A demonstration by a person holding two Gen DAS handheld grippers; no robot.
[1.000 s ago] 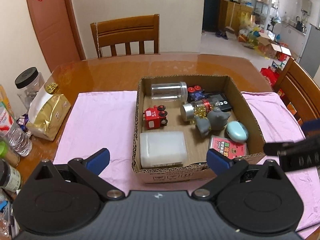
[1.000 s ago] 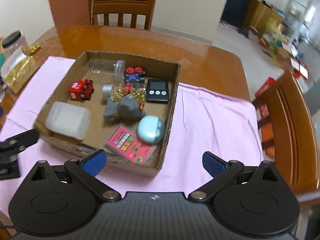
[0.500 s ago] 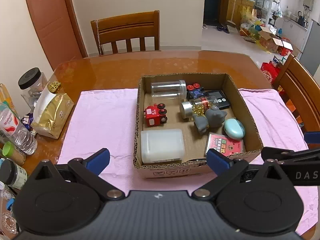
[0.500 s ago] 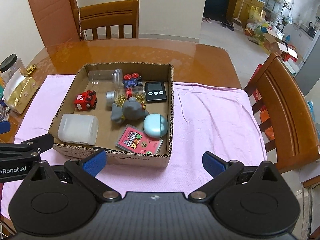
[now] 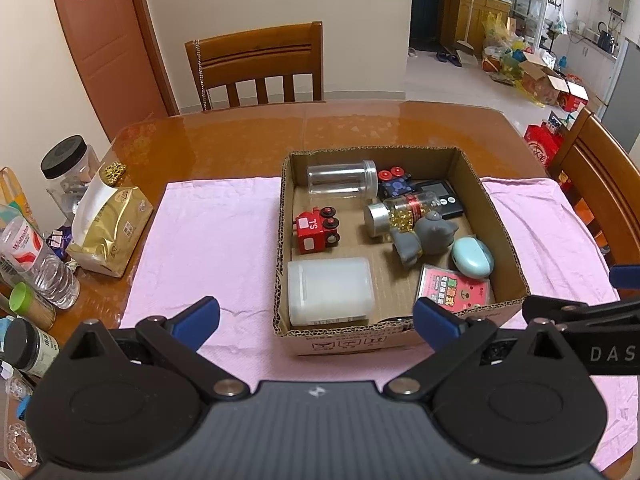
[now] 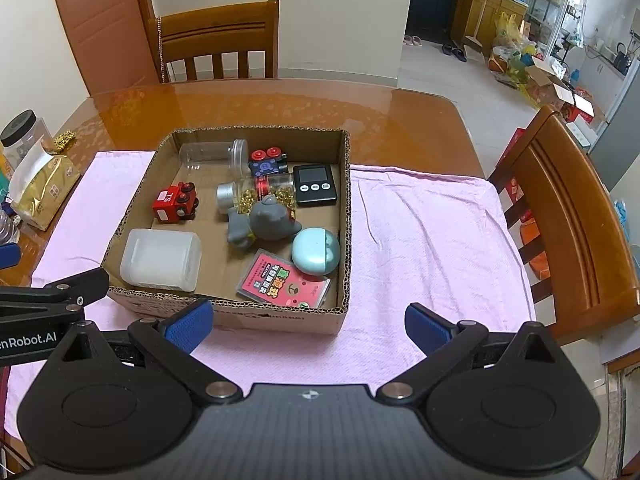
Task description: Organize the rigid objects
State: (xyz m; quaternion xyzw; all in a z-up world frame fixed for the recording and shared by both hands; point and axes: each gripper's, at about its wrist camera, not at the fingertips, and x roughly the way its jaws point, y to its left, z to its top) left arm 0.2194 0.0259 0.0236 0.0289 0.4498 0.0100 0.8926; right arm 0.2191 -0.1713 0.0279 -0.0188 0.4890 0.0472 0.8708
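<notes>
Two grippers hang spread and empty on the near side of a filled cardboard box [image 5: 400,344].

Both the left gripper [image 5: 316,316] and the right gripper [image 6: 308,322] have their jaws wide apart with nothing between them. The box sits on a pink cloth [image 6: 432,240] that leaves bare room to its left and right, on a wooden table [image 5: 248,136]; its near wall lies just past the fingertips of both. Inside, a white plastic container [image 5: 330,298] fills the near-left corner, a red toy truck [image 5: 318,230] lies behind it, and a clear jar [image 5: 342,178] lies on its side along the far wall. A grey figurine [image 6: 262,224], a teal case [image 6: 316,250], a pink card pack [image 6: 284,286] and a black timer [image 6: 315,183] crowd the right half. Bottles and a gold pouch [image 5: 108,232] line the table's left edge; wooden chairs [image 6: 568,216] stand at the far and right sides.
</notes>
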